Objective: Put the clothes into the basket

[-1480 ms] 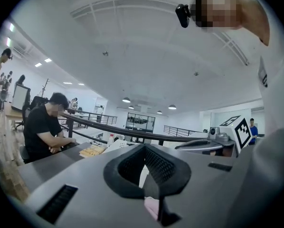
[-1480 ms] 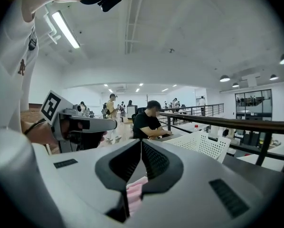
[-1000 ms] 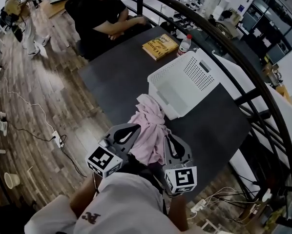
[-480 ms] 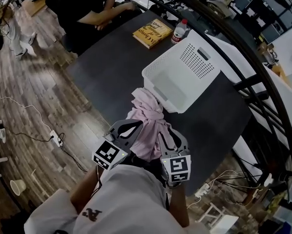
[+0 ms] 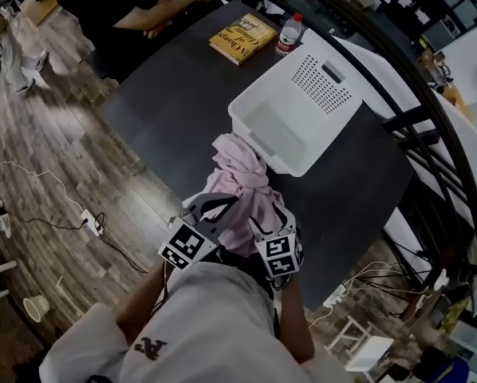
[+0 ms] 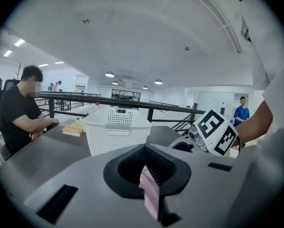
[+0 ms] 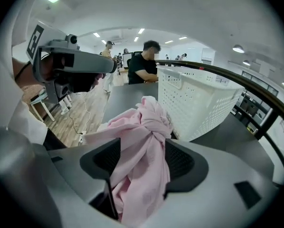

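Dark desk (image 5: pixel 175 110), wooden floor (image 5: pixel 55 134) to its left. Your left gripper (image 6: pixel 150 186): jaws together, pinching a strip of the pink garment (image 5: pixel 240 174). Pink garment: heaped at the desk's near edge, its top just beside the white basket (image 5: pixel 302 114). Your right gripper (image 7: pixel 141 170): jaws have just been opening and now stand apart, the cloth draped loosely between them. White basket: mid-desk, toward the right edge.
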Demonstrator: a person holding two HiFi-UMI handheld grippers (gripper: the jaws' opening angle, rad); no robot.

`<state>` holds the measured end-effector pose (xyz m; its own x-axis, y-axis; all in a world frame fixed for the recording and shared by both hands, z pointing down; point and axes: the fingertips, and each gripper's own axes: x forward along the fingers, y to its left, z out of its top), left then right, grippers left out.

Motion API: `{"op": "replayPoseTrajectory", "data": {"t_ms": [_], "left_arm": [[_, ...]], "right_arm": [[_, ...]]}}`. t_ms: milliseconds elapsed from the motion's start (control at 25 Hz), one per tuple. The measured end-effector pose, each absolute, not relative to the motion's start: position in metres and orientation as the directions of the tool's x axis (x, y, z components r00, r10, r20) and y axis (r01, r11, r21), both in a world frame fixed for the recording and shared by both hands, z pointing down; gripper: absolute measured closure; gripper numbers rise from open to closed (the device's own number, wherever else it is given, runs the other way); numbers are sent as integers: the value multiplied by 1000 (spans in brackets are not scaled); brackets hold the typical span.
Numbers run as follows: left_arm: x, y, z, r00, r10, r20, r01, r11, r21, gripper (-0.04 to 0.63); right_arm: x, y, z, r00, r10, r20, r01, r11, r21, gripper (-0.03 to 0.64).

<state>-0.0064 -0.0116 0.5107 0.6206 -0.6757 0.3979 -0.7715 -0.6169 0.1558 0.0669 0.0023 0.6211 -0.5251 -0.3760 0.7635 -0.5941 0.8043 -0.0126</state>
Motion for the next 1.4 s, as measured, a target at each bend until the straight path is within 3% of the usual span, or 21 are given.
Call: {"op": "replayPoseTrajectory", "data": {"t_ms": [400, 800, 840, 960, 1040, 1400], "left_arm": [[-2, -5, 537, 635, -627, 452, -754, -631, 183, 601], [-8, -2, 540, 629, -626, 461, -759, -623, 190, 602], [-8, -1, 540, 628, -626, 461, -760, -622, 190, 601], [-9, 0, 539, 628, -627, 461, -760, -621, 191, 602], [-9, 0, 538, 629, -628, 458, -760, -621, 192, 602], [-18, -2, 530, 634, -641, 433, -761, -617, 200, 601]], "right_arm": [[67, 2, 686, -445, -279, 851, -612, 788, -61, 206], [63, -1, 719, -431, -264, 863, -637, 767, -84, 199], [62, -1, 719, -431, -260, 864, -634, 768, -85, 217], [60, 2, 718, -427, -257, 867, -625, 777, -78, 430], [57, 3, 714, -443, -260, 858, -627, 774, -90, 521], [39, -3, 668, -587, -299, 752, -640, 741, -205, 541]]}}
